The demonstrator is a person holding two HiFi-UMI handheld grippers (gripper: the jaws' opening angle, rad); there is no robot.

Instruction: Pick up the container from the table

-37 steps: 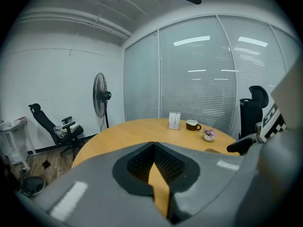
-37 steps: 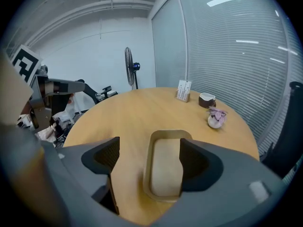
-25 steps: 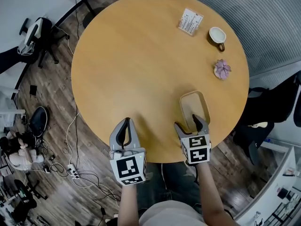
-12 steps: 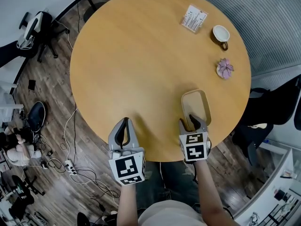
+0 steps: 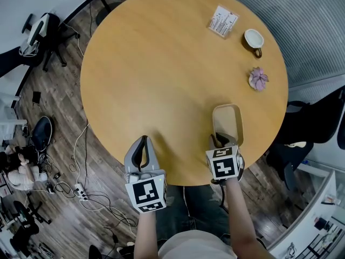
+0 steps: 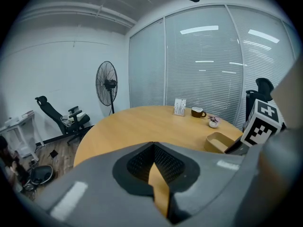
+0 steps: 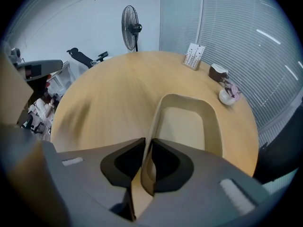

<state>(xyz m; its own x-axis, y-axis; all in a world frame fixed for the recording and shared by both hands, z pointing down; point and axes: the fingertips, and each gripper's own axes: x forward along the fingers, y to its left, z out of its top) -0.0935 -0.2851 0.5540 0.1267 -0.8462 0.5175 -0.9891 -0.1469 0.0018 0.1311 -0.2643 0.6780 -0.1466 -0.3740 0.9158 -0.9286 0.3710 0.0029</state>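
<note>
The container [image 5: 227, 124] is a shallow beige tray with rounded corners near the round table's front right edge. My right gripper [image 5: 221, 141] is shut on its near left wall. In the right gripper view the jaws pinch that thin wall, and the container [image 7: 190, 125] stretches away ahead of them. Whether the container rests on the wood or hangs just above it cannot be told. My left gripper [image 5: 141, 148] hovers over the table's near edge, shut and holding nothing. The left gripper view shows the container [image 6: 218, 141] off to the right.
At the table's [image 5: 161, 63] far right stand a white card holder [image 5: 222, 21], a cup [image 5: 253, 39] and a small pink flower pot [image 5: 257, 79]. Chairs, a fan [image 7: 130, 22] and cables surround the table on the wooden floor.
My right gripper closed on the container's wall and shifted slightly right with it. The left gripper stayed in place.
</note>
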